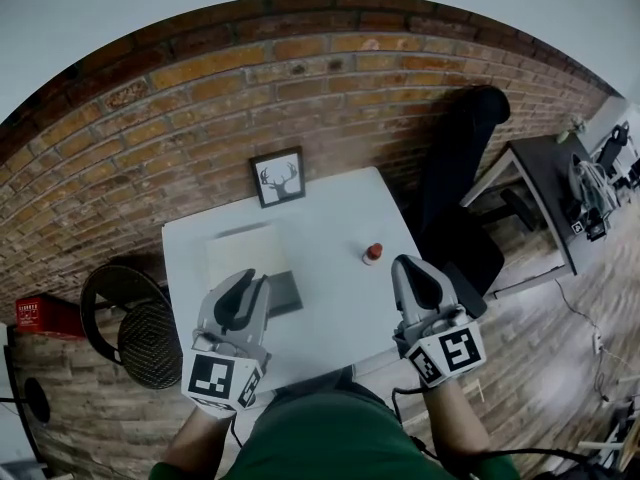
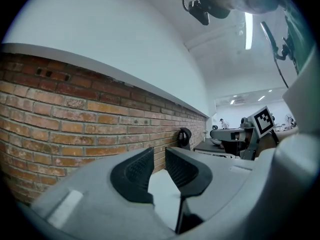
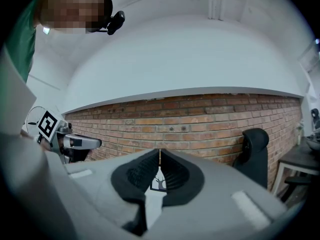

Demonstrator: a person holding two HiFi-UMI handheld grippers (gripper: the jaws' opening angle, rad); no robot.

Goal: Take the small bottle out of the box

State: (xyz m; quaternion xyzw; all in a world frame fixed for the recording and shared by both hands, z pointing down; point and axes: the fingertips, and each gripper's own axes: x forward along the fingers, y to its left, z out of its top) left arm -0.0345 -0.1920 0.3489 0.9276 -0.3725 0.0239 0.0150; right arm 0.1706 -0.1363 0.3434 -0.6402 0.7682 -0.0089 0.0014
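Note:
A small bottle with a red cap (image 1: 372, 253) stands upright on the white table (image 1: 330, 218), to the right of a flat pale box (image 1: 247, 252) with a dark grey part (image 1: 286, 291) at its near right. My right gripper (image 1: 405, 264) hovers just right of the bottle and nearer me, shut with nothing between its pads (image 3: 159, 154). My left gripper (image 1: 250, 282) is over the box's near edge. Its jaws (image 2: 160, 151) stand a little apart and hold nothing. Neither gripper view shows the bottle.
A framed deer picture (image 1: 277, 176) leans against the brick wall at the table's far edge and shows past the right jaws (image 3: 159, 183). A black chair (image 1: 470, 148) stands to the right, a round black stool (image 1: 130, 313) to the left, a dark desk (image 1: 555, 183) at far right.

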